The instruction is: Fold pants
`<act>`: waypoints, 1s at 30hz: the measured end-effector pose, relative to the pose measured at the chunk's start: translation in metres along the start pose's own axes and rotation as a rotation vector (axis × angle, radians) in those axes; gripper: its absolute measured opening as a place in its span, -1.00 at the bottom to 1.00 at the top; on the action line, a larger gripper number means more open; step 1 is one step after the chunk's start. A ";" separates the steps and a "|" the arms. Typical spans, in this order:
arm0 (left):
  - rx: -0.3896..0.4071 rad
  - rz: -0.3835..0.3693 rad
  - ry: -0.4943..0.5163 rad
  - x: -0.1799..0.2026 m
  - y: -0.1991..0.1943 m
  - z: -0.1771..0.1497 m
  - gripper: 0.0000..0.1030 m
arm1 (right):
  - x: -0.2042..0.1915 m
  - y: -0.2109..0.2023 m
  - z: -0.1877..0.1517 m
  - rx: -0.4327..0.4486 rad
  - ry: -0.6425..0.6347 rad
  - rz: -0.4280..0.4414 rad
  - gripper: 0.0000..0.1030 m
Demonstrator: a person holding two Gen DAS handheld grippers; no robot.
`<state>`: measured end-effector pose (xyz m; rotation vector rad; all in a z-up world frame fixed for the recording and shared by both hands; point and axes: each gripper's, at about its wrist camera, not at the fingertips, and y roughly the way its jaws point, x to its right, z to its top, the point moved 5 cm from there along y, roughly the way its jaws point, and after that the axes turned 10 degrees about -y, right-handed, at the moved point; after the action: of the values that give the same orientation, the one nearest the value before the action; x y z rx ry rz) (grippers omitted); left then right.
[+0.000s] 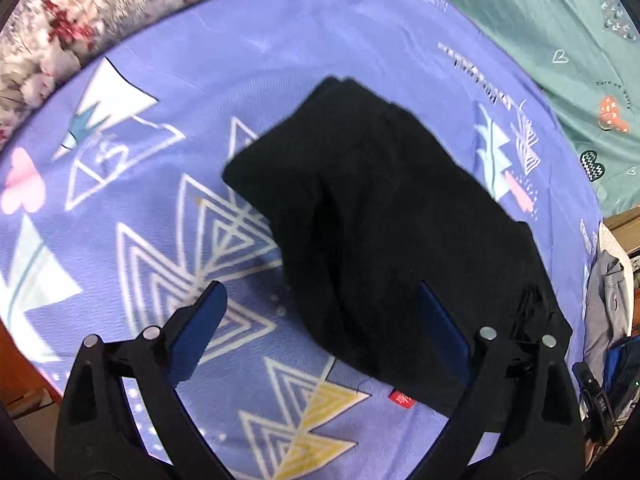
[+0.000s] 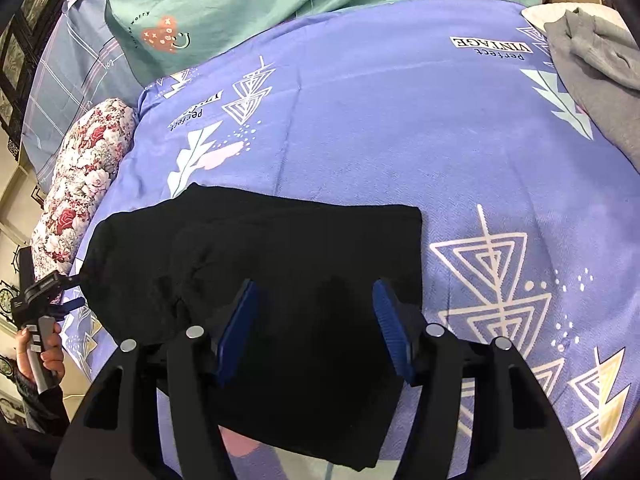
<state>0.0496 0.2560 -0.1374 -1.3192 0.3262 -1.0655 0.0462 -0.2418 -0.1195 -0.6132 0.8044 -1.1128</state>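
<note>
Covering the bed, the purple patterned bedspread [image 2: 360, 128] carries the black pants [image 2: 256, 248], folded into a compact bundle near its middle. Both my left gripper [image 1: 320, 308] and right gripper [image 2: 314, 304] hover over the pants, fingers spread apart, holding nothing.

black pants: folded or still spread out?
Folded. The black pants lie as a compact, layered block on the purple bedspread, no legs extended. Both the left tool and right tool are open above them.

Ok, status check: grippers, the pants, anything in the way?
Left gripper open, empty. Right gripper open above the pants. Pants folded compact on the purple bedspread. Grey garment at far edge, not obstructing.
</note>
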 end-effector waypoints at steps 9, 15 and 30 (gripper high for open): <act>-0.007 0.006 0.044 0.019 0.027 0.009 0.84 | -0.009 0.000 0.002 0.002 -0.011 -0.012 0.25; 0.038 0.088 0.116 0.028 0.038 0.028 0.03 | -0.016 0.008 0.003 -0.005 -0.026 -0.014 0.28; 0.165 -0.104 0.336 0.114 -0.067 0.004 -0.65 | -0.006 -0.002 0.000 0.035 0.002 0.024 0.29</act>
<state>0.0822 0.1780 -0.0360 -1.0173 0.4130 -1.3753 0.0441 -0.2363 -0.1165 -0.5719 0.7902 -1.1032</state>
